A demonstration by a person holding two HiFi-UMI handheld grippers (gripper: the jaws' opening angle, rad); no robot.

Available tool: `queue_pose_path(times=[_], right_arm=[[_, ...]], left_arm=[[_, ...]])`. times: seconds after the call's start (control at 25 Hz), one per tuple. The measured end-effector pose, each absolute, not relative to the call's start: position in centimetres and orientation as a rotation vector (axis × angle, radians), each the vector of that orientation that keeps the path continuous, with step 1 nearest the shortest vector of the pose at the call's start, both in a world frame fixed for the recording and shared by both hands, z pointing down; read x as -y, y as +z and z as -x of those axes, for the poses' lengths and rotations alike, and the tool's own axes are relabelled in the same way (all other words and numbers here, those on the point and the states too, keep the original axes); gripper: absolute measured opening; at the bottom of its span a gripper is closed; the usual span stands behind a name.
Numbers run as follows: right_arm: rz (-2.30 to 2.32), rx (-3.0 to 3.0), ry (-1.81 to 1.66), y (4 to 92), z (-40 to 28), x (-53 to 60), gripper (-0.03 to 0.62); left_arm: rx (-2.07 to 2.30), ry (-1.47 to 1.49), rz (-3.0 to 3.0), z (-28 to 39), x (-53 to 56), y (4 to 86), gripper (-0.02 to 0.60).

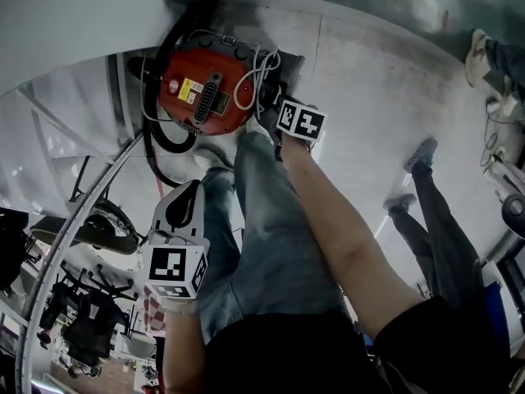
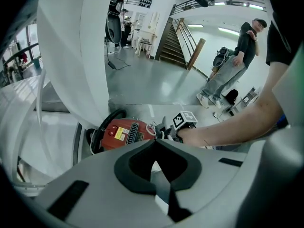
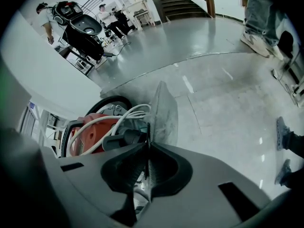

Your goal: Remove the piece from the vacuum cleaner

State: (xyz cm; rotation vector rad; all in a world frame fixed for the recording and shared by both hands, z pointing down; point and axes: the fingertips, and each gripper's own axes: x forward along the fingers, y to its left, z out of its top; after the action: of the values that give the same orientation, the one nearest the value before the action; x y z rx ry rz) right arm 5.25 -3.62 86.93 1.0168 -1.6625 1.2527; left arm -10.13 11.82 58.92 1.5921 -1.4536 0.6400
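You are working the grasp-and-pull step. Your right tongs (image 3: pixel 148 146) are reaching down to the red vacuum cleaner (image 1: pixel 205 89), which is sitting on the grey floor (image 1: pixel 369 80) at 12 o'clock from your knees in the head view. The jaws are standing almost together, pinching a thin dark edge. That edge appears to belong to the grey translucent piece (image 3: pixel 165 113), which is rising just past the jaw tips at about 1 o'clock in the right gripper view. The piece is sitting at the cleaner's 3 o'clock end in the head view, beside the coiled white cable (image 3: pixel 121 118), and it looks to me like it is not yet free of the body. Your left tongs (image 2: pixel 154 144) are hanging well apart from the cleaner, at about 7 o'clock from it in the head view. Their jaws are together with nothing between them, so they are taking no part right now. For the next move I would judge that you are needing a steady draw away from the cleaner along the line of the piece, without twisting, since the bite is on a thin edge and could slip. The cable loops are lying close to your jaws, so you are risking a snag if you sweep toward 9 o'clock. If the cleaner starts rolling or lifting with the pull, you are probably wanting the left tongs down on the red shell to brace it.
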Motion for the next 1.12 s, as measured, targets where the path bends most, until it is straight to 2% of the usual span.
queue_pose_path(times=[1.12], right_arm=[[-1.244, 1.596, 1.417, 86.9, -6.7, 3.4, 0.048]], left_arm=[[1.364, 0.636, -1.679, 9.8, -12.6, 61.5, 0.017]])
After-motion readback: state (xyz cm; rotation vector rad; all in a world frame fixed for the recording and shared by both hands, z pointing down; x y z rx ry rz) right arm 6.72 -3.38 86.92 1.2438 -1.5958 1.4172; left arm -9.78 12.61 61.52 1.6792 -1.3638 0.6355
